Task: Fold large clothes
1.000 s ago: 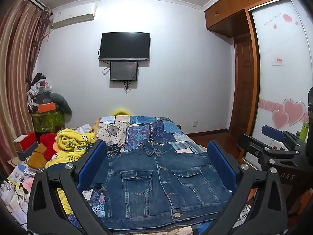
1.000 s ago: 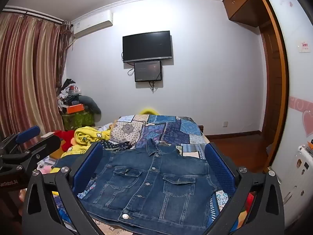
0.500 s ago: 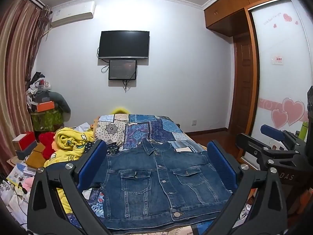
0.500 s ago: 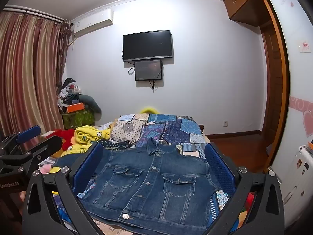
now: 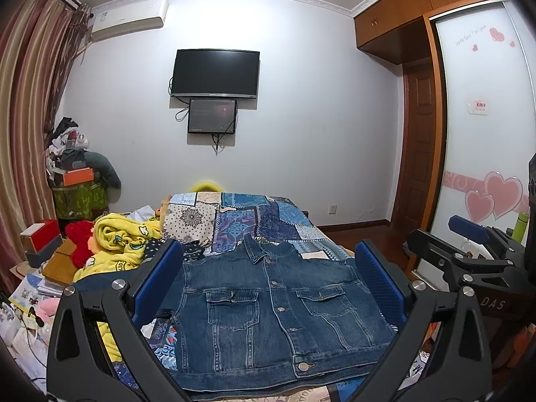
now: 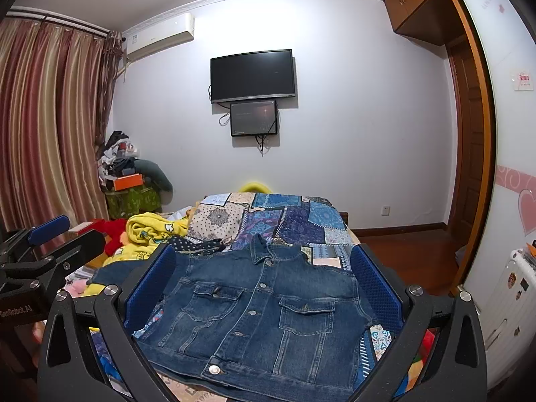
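A blue denim jacket [image 5: 268, 308] lies flat, front up and buttoned, on the near end of a bed with a patchwork cover [image 5: 241, 221]; it also shows in the right wrist view [image 6: 261, 311]. My left gripper [image 5: 268, 278] is open and empty, held above the jacket's near hem. My right gripper [image 6: 263, 278] is open and empty, also above the near hem. Each gripper shows at the edge of the other's view: the right one at the right [image 5: 469, 254], the left one at the left [image 6: 43, 248]. The jacket's left sleeve hangs off the bed's left side.
A yellow blanket [image 5: 124, 238] and a red plush [image 5: 78, 234] lie at the bed's left side, with boxes and papers below. A wardrobe with sliding doors [image 5: 485, 134] stands at the right. A TV [image 5: 214, 72] hangs on the far wall.
Both views have tilted very slightly; the grippers stay open above the jacket, which has not moved.
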### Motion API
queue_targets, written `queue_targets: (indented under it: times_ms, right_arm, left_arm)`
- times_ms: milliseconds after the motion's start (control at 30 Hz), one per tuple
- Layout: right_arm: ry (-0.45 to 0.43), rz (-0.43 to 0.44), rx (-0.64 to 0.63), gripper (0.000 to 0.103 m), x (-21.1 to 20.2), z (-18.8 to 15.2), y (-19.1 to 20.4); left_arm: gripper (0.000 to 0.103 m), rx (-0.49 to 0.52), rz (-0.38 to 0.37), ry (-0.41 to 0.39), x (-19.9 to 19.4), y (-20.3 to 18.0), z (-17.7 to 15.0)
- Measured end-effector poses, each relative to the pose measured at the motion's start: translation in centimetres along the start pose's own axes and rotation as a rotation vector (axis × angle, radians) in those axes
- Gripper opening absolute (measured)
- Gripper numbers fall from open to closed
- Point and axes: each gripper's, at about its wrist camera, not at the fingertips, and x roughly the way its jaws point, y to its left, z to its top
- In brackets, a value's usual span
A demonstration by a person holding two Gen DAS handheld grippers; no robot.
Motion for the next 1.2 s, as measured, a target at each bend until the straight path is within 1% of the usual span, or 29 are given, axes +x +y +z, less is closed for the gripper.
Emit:
queue_targets:
  times_ms: [600,1200]
  right_arm:
    - [0.003,-0.004,-0.006,0.103,0.03,-0.45,-0.19]
    - [0.008,-0.003,-0.009,0.103,0.18,-0.15,-0.04]
  left_arm:
    - [0.103,-0.009,-0.005,0.009,0.31,0.24,-0.12]
    - [0.103,-0.013,-0.004,0.012,0.26,0.59,-0.31]
